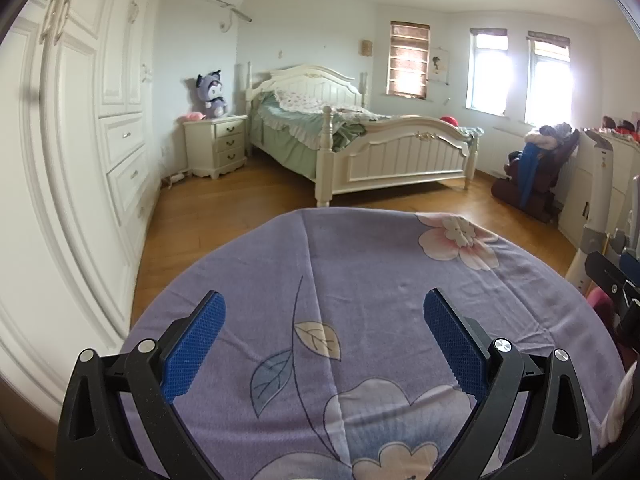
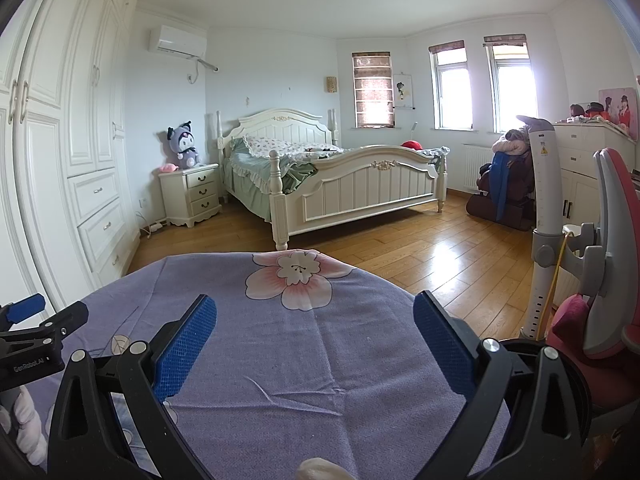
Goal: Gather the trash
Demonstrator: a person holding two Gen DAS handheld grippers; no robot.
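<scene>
Here, both grippers hang side by side over a round counter [image 1: 360, 280] covered with a purple flowered cloth [image 2: 320, 360]. The left gripper [image 1: 324, 316] has its jaws spread wide apart with nothing between them, only the cloth with its leaf and flower print underneath. The right gripper [image 2: 316, 320] is the same, jaws wide apart and empty, with a large pink blossom printed on the cloth just beyond them. No piece of trash shows anywhere on the cloth in either view. Across the wooden floor [image 2: 420, 248] stands a cream bed [image 1: 360, 136] with green bedding, a nightstand [image 1: 216, 144] beside it carrying a purple plush toy [image 1: 212, 94]. White wardrobes [image 1: 80, 120] line the left wall, an air conditioner [image 2: 178, 42] is mounted high, and bright windows [image 2: 512, 92] lie to the right. A red and grey chair [image 2: 612, 248] stands close by the right gripper.
</scene>
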